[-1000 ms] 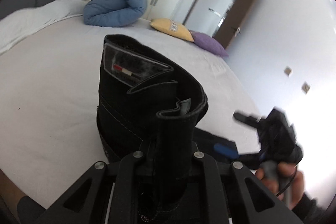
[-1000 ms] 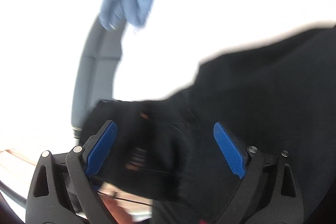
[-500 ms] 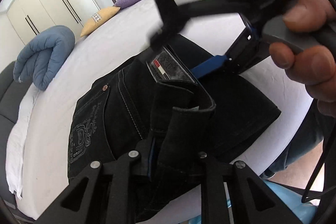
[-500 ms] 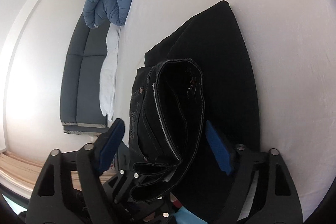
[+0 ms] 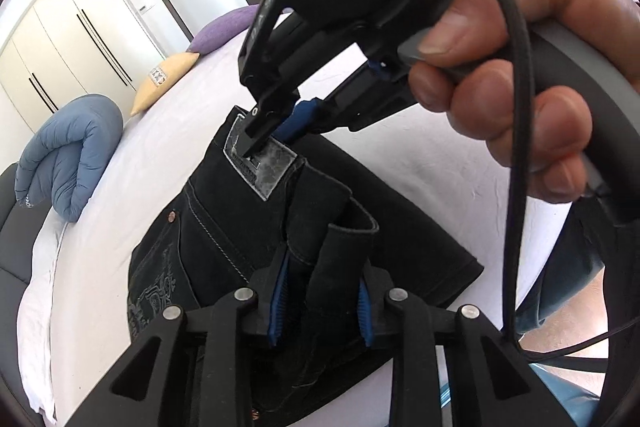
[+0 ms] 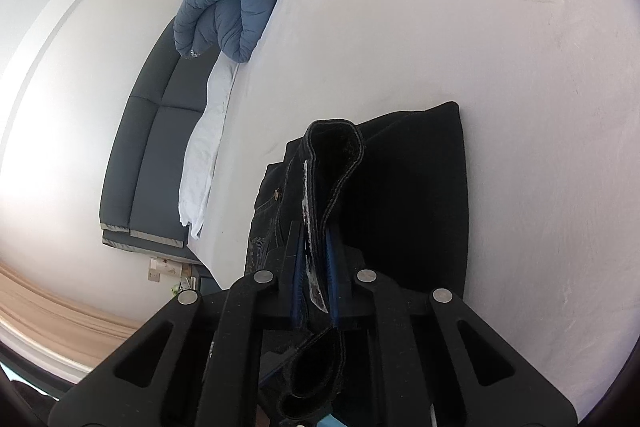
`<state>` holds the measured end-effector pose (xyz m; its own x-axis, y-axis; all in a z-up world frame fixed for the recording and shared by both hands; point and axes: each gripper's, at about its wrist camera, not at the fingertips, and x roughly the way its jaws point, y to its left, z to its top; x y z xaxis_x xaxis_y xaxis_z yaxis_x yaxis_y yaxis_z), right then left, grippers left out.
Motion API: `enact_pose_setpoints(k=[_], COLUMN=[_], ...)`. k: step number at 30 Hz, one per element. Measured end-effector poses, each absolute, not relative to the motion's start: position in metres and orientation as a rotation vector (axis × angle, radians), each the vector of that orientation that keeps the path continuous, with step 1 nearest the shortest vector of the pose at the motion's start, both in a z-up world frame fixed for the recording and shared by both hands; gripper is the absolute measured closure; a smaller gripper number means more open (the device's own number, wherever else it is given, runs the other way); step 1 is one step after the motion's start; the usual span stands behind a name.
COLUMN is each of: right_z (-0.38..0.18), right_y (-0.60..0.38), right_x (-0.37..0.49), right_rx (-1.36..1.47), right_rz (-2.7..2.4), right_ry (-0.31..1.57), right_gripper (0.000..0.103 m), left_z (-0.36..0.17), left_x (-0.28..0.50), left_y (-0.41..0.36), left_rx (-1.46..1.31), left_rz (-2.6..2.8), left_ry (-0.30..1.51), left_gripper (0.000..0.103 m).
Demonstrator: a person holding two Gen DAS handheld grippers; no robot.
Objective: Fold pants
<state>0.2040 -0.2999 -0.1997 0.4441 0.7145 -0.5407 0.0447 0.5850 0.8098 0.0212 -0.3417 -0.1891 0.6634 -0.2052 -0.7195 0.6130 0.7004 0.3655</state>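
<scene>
Black jeans [image 5: 224,227] lie folded on the white bed [image 5: 132,167], waistband near the bed's edge. My left gripper [image 5: 322,297] is shut on a fold of the waistband. My right gripper [image 6: 316,267] is shut on the waistband by the grey leather patch [image 5: 264,163]; in the left wrist view its fingers [image 5: 256,135] press onto that patch, with the person's hand [image 5: 520,87] behind. In the right wrist view the jeans [image 6: 400,187] spread out beyond the jaws.
A rolled blue duvet [image 5: 68,155] lies at the head of the bed by the dark grey headboard [image 6: 152,147]. A yellow pillow [image 5: 164,83] and a purple pillow [image 5: 224,31] lie at the far edge. Wardrobes and a door stand behind.
My right gripper was open around the waistband; it has closed on it by the patch. My left gripper kept its hold and lowered the waistband toward the bed.
</scene>
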Motion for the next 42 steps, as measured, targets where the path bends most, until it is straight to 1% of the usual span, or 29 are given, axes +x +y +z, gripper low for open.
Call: enact_pose_setpoints(k=[4, 9, 14, 17, 19, 20, 21, 22, 23, 24, 25, 28, 31, 33, 35, 36, 38, 40, 42], right_z=[-0.225, -0.226, -0.241, -0.249, -0.244, -0.241, -0.239, -0.235, -0.230, -0.223, -0.214, -0.185, -0.173, -0.182, -0.206, -0.221, -0.231, -0.232, -0.225], right_y=[-0.326, -0.341, -0.353, -0.353, -0.350, -0.350, -0.353, -0.359, -0.368, -0.377, -0.384, -0.377, -0.344, -0.324, -0.315, -0.314, -0.322, -0.330, -0.332], right_x=[0.196, 0.175, 0.163, 0.168, 0.172, 0.174, 0.174, 0.173, 0.170, 0.165, 0.159, 0.146, 0.143, 0.143, 0.143, 0.140, 0.129, 0.122, 0.116], right_rx=[0.932, 0.967, 1.026, 1.020, 0.966, 0.947, 0.946, 0.959, 0.961, 0.947, 0.927, 0.929, 0.895, 0.863, 0.858, 0.843, 0.887, 0.931, 0.895], right_rz=[0.450, 0.426, 0.387, 0.390, 0.402, 0.406, 0.406, 0.383, 0.334, 0.274, 0.229, 0.343, 0.499, 0.514, 0.477, 0.436, 0.459, 0.438, 0.416], right_ry=[1.058, 1.004, 1.001, 1.025, 1.039, 1.053, 1.068, 1.073, 1.063, 1.048, 1.022, 0.939, 0.935, 0.982, 1.074, 1.120, 1.062, 1.055, 1.053], right_gripper=[0.094, 0.094, 0.093, 0.092, 0.089, 0.089, 0.085, 0.084, 0.082, 0.073, 0.071, 0.071, 0.071, 0.071, 0.071, 0.076, 0.078, 0.078, 0.078], left_z=[-0.201, -0.200, -0.203, -0.206, -0.199, -0.192, -0.185, -0.174, -0.164, -0.153, -0.145, -0.127, -0.131, -0.139, -0.158, -0.170, -0.184, -0.180, -0.172], left_x=[0.021, 0.022, 0.022, 0.025, 0.027, 0.028, 0.032, 0.030, 0.028, 0.025, 0.023, 0.033, 0.056, 0.066, 0.073, 0.077, 0.075, 0.065, 0.059], left_y=[-0.346, -0.343, -0.341, -0.338, -0.333, -0.333, -0.325, -0.314, -0.303, -0.292, -0.282, -0.250, -0.223, -0.213, -0.209, -0.207, -0.204, -0.201, -0.195], left_rx=[0.642, 0.630, 0.625, 0.601, 0.567, 0.543, 0.501, 0.437, 0.386, 0.344, 0.318, 0.245, 0.152, 0.106, 0.097, 0.100, 0.099, 0.110, 0.082], left_rz=[-0.528, -0.574, -0.587, -0.587, -0.605, -0.619, -0.632, -0.644, -0.653, -0.650, -0.639, -0.592, -0.532, -0.519, -0.510, -0.496, -0.494, -0.502, -0.521], left_ry=[0.723, 0.717, 0.717, 0.722, 0.746, 0.763, 0.779, 0.781, 0.770, 0.748, 0.729, 0.712, 0.752, 0.791, 0.864, 0.906, 0.927, 0.897, 0.888], left_gripper=[0.073, 0.073, 0.075, 0.073, 0.069, 0.059, 0.043, 0.034, 0.022, 0.017, 0.015, 0.015, 0.015, 0.015, 0.015, 0.017, 0.018, 0.018, 0.018])
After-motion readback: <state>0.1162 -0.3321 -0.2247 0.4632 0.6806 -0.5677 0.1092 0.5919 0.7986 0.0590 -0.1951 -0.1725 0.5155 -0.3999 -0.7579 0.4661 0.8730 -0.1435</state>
